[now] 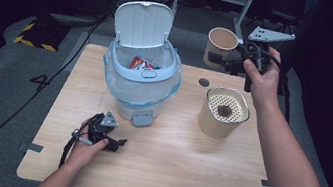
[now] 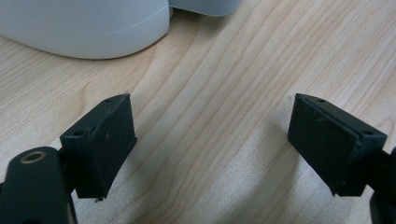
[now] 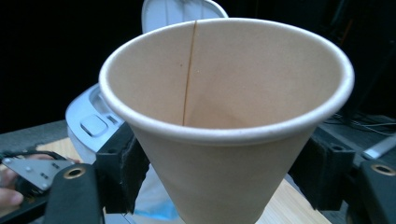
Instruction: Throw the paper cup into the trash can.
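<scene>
A tan paper cup (image 1: 220,45) hangs in the air beyond the table's far right edge, with my right gripper (image 1: 216,59) shut on its lower wall. In the right gripper view the cup (image 3: 224,116) sits between the two black pads (image 3: 122,168), and its inside looks empty. My left gripper (image 1: 118,144) rests on the wooden table (image 1: 167,169) in front of the bin. Its jaws stand wide open in the left gripper view (image 2: 210,140), with bare wood between them.
A pale blue bin (image 1: 141,77) with a plastic liner stands at the table's middle, lid (image 1: 142,24) raised, a red wrapper (image 1: 141,63) inside. To its right is a tan container (image 1: 222,120) topped by a perforated strainer holding dark residue (image 1: 225,111). The bin's base (image 2: 84,28) is close ahead of the left jaws.
</scene>
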Tool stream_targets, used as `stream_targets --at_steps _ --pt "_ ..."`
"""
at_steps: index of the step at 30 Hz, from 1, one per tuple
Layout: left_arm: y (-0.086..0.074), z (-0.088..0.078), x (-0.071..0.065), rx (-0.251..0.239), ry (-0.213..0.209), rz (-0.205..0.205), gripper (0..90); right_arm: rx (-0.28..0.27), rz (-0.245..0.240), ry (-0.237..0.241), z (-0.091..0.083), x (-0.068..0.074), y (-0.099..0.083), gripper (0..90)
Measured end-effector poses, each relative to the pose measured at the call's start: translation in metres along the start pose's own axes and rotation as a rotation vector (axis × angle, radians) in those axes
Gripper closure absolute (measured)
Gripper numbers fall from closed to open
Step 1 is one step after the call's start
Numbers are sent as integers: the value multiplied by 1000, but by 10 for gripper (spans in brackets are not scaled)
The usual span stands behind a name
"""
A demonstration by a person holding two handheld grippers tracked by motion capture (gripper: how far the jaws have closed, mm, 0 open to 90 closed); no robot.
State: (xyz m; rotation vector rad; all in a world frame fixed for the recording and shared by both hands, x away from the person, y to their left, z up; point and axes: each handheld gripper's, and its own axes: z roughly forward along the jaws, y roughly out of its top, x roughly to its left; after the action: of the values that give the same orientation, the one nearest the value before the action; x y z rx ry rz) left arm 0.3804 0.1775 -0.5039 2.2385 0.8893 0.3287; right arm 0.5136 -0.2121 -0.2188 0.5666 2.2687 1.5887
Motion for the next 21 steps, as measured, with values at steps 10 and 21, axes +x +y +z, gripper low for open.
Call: stream_targets --at_steps 10,21 --pt "1 1 0 -1 -6 4 151 14 -27 84 36 10 15 277" --pt "1 1 0 -1 -7 4 152 11 -39 96 74 27 26 277"
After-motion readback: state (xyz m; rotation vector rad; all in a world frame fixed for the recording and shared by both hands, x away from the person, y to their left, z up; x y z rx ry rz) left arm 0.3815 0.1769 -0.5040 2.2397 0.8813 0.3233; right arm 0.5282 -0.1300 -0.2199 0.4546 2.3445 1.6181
